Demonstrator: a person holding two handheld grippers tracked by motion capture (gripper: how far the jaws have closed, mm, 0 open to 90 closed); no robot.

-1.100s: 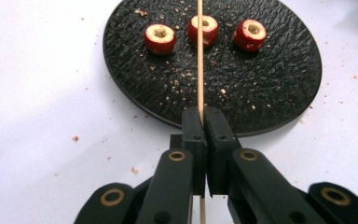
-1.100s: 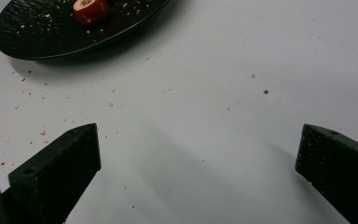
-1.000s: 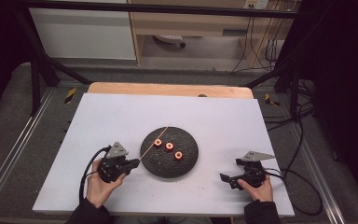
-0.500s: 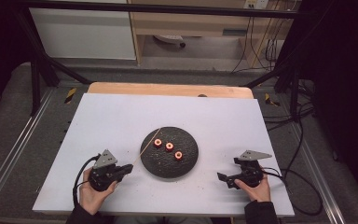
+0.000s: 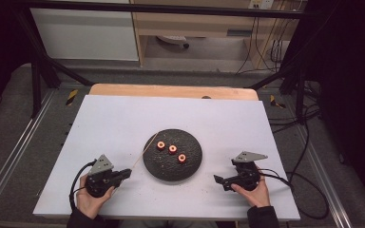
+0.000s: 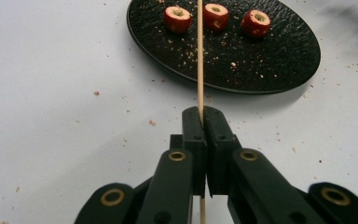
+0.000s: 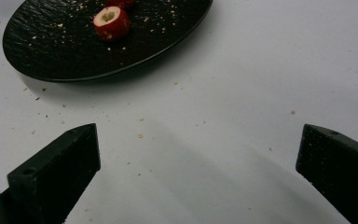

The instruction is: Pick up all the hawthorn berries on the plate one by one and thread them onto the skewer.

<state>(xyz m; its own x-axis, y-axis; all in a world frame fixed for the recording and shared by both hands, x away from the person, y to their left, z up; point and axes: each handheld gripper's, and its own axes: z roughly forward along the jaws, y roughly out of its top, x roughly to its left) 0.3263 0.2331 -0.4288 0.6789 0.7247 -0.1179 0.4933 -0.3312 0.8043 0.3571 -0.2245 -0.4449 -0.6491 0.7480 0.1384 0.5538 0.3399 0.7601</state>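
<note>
Your left gripper (image 6: 200, 116) has its fingers pressed together on the thin wooden skewer (image 6: 200, 60), pinching it near the back end; most of the stick runs out ahead, w/ a short stub behind the fingers. In the left gripper view the tip reaches over the black plate (image 6: 279, 70), passing between two of the three red cored fruit pieces (image 6: 177, 18). Your right gripper (image 7: 200, 154) has its fingers spread wide, nothing btwn them, over bare white surface (image 7: 242, 70) just beside the plate rim.

Handling: the skewer looks light, stiff but thin, so prob. it'll flex or snap if you push sideways. Held that far back, the tip will likely wander, so keep the push straight along the stick. The fruit pieces are small and round, w/ a hollow core, prob. firm-skinned and apt to roll or skid on the plate when poked. Take one across its sides w/ the right fingers, core hole facing the skewer tip, and don't squeeze hard. From the high view the pieces sit in a short row near plate centre (image 5: 172, 149); can't tell if they're touching the skewer.
</note>
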